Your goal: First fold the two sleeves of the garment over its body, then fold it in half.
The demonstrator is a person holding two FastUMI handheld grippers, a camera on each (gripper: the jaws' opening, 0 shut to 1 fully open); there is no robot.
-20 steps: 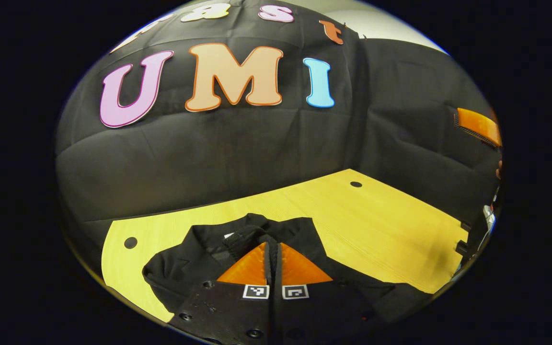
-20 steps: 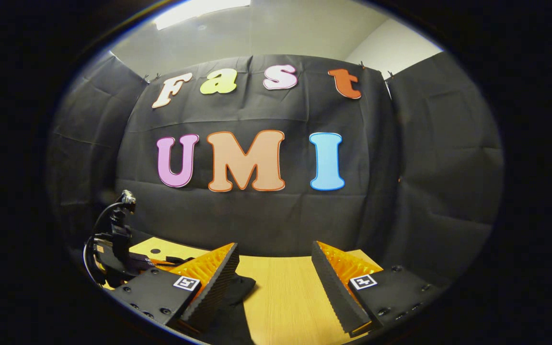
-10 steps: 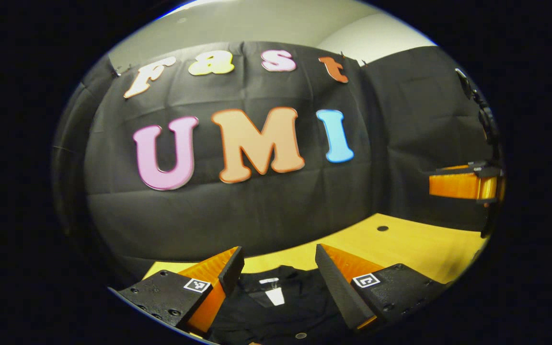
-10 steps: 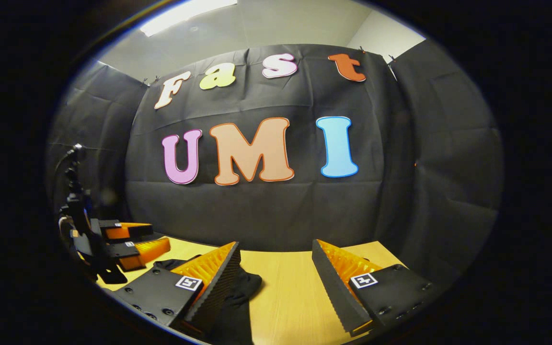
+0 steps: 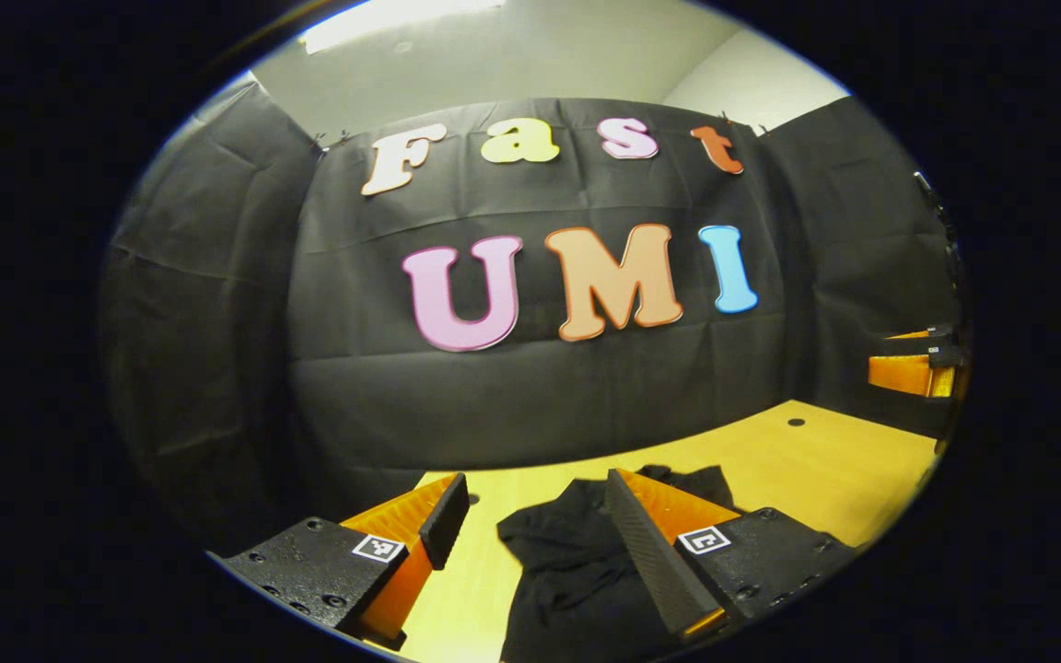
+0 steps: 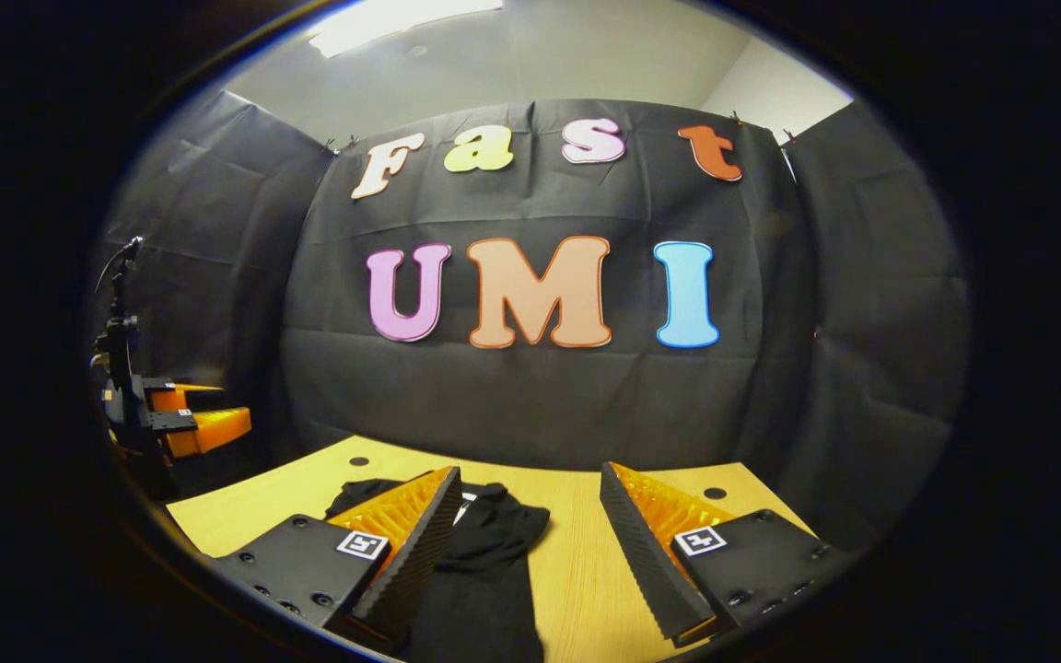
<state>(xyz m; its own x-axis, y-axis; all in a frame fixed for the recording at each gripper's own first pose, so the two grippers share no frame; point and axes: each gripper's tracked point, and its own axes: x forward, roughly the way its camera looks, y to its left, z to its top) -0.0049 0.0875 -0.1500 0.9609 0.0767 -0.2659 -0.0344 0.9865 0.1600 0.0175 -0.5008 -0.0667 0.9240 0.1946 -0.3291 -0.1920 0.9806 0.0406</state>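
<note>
Two grippers hang with fingers spread, empty: the left gripper [image 5: 530,534] and right gripper [image 6: 530,534]. Beyond them, the black garment [image 6: 484,552] lies bunched mid-tabletop [image 6: 577,571], collar toward the far edge. It's likely soft, light and floppy; pinch at a hem corner.

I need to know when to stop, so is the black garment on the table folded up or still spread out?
Folded: the black garment lies as a narrow bundle on the table, no sleeves out. Both grippers are open, clear of it.
</note>
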